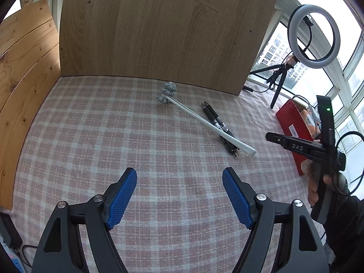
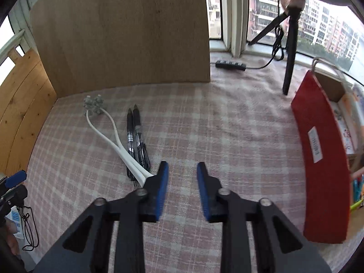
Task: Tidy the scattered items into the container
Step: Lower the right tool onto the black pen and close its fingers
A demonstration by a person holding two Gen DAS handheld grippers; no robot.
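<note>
Currently: right gripper, jaws narrowed yet apart, nothing between them, beside the near ends of the massager and two black pens. To grip well, likely shift toward the massager's joined handle and centre it first. Left gripper: jaws wide, unladen. Red box, far from the massager on the checked surface, holds assorted packets, indistinct.
</note>
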